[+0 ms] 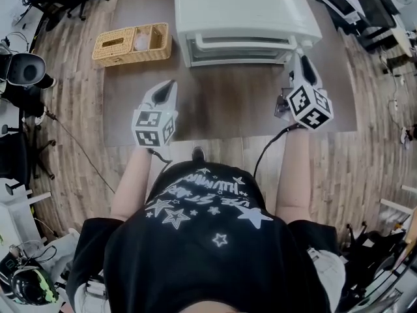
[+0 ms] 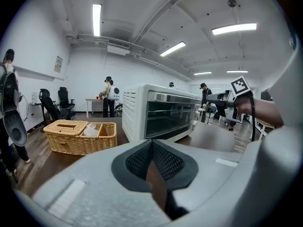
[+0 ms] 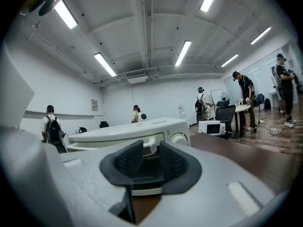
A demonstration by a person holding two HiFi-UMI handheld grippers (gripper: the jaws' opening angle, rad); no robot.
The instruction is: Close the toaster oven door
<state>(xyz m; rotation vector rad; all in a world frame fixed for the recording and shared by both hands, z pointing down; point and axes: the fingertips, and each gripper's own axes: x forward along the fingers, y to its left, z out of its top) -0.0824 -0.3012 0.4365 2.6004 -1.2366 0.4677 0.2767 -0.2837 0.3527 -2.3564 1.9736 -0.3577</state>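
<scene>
Nearest the person, the left gripper (image 1: pixel 171 83) hovers over the brown table (image 1: pixel 221 106), its jaws pressed together with nothing between them. Further out, the right gripper (image 1: pixel 298 59) has its jaws spread and empty, just beside the front right corner of the white toaster oven (image 1: pixel 241 8). The oven stands at the table's far side with its door upright and shut, and a wicker basket (image 1: pixel 104 47) sits to its left.
</scene>
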